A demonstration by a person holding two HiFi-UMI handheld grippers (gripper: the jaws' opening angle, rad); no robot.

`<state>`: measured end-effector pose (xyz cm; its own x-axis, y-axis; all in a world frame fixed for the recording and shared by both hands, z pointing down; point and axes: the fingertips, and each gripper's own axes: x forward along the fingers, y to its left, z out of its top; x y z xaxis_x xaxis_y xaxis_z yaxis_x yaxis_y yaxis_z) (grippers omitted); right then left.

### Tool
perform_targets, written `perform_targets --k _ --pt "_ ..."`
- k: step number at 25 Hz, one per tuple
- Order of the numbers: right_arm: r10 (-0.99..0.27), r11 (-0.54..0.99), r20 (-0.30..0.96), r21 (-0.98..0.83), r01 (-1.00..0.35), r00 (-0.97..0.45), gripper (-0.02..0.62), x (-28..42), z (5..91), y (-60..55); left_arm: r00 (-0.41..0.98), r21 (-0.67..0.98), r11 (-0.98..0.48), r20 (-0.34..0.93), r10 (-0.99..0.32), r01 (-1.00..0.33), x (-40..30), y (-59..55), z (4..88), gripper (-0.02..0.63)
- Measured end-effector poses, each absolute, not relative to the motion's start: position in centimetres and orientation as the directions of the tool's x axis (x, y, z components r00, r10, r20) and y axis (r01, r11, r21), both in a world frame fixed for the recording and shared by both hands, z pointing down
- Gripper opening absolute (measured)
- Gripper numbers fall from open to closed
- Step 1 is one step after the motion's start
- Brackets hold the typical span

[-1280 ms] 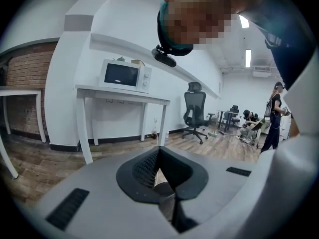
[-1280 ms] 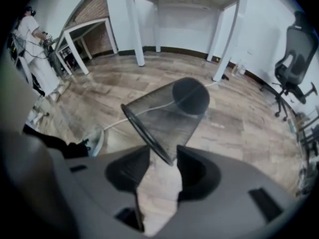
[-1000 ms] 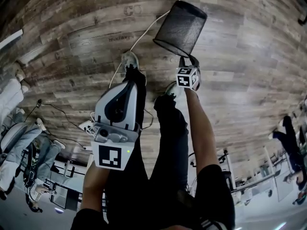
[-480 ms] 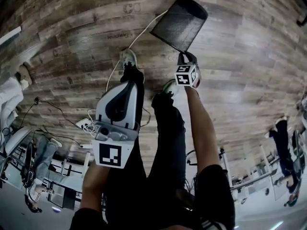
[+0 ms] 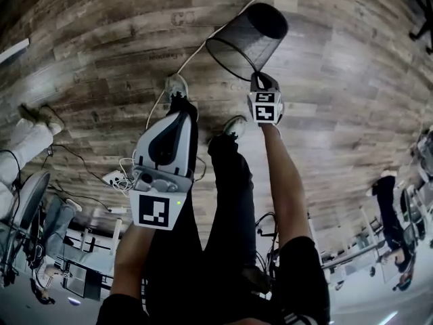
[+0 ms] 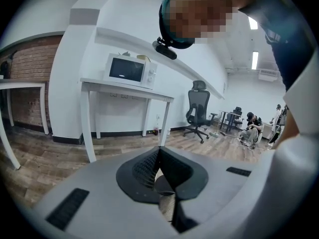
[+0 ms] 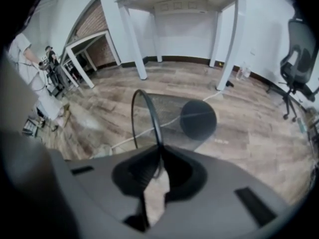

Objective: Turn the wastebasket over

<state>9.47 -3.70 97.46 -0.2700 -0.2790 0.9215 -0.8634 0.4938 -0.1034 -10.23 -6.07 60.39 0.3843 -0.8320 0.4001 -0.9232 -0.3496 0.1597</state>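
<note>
1. Chief risk: loss of the thin wire rim [image 7: 145,108] of the mesh wastebasket [image 5: 247,36] from the right gripper [image 5: 261,80]; only a narrow bite at one spot, with the whole basket hanging off it; likely to swing or pivot as the turn goes on.
2. Second risk: snagging the white cable [image 5: 191,58] on the wooden floor [image 5: 101,46], just beside and under the basket at its 8 o'clock; a dragged basket could pull it along.
3. Third risk: release too early, leaving the basket on its side and free to roll, not settled mouth-down.
4. Right fingers [image 7: 135,169]: just been closing, now clamped on the rim at the basket's 6 o'clock; basket tipped, mouth toward the person, solid base away at 12 o'clock; contact with the floor not clear.
5. Left gripper [image 5: 180,117]: fingers pressed together on nothing; held at the basket's 7 o'clock, well apart from it.
</note>
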Motion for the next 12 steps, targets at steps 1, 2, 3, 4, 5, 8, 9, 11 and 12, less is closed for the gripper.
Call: perform_targets --k 1,2,3,4,5,8,9,11,12 --pt "-0.274 0.489 0.92 -0.118 -0.864 -0.281 0.055 9.4 97.1 -4.0 0.379 0.15 -0.348 0.404 -0.833 -0.925 -10.4 -6.2 60.9 0.035" --pt "-0.268 0.482 0.918 -0.133 -0.866 -0.291 0.055 9.5 96.7 -4.3 0.374 0.138 -0.348 0.413 -0.83 -0.927 -10.5 -6.3 61.5 0.035" --pt "-0.263 0.472 0.917 -0.149 -0.869 -0.3 0.055 9.5 96.3 -4.7 0.372 0.128 -0.352 0.429 -0.823 -0.927 -10.6 -6.3 62.4 0.036" --pt "-0.258 0.459 0.915 -0.167 -0.872 -0.31 0.055 9.6 95.9 -5.1 0.372 0.12 -0.358 0.45 -0.812 -0.926 -10.7 -6.4 63.4 0.037" --pt "-0.25 0.446 0.913 -0.186 -0.876 -0.321 0.055 9.6 95.5 -5.4 0.373 0.119 -0.362 0.476 -0.796 -0.925 -10.8 -6.3 64.6 0.037" --pt "-0.221 0.402 0.907 -0.25 -0.881 -0.359 0.055 9.7 94.4 -6.1 0.379 0.179 -0.34 0.572 -0.727 -0.923 -10.9 -5.4 68.8 0.044" --pt "-0.215 0.39 0.904 -0.268 -0.881 -0.371 0.055 9.8 94.1 -6.4 0.385 0.212 -0.325 0.591 -0.709 -0.922 -10.8 -5.2 70.1 0.082" --pt "-0.2 0.365 0.899 -0.301 -0.881 -0.39 0.055 9.8 93.4 -6.8 0.408 0.267 -0.309 0.61 -0.679 -0.913 -10.4 -4.9 72.8 0.134" --pt "-0.19 0.351 0.897 -0.318 -0.881 -0.399 0.055 9.7 93.2 -6.9 0.42 0.283 -0.31 0.618 -0.664 -0.907 -10.2 -4.7 74.4 0.159"
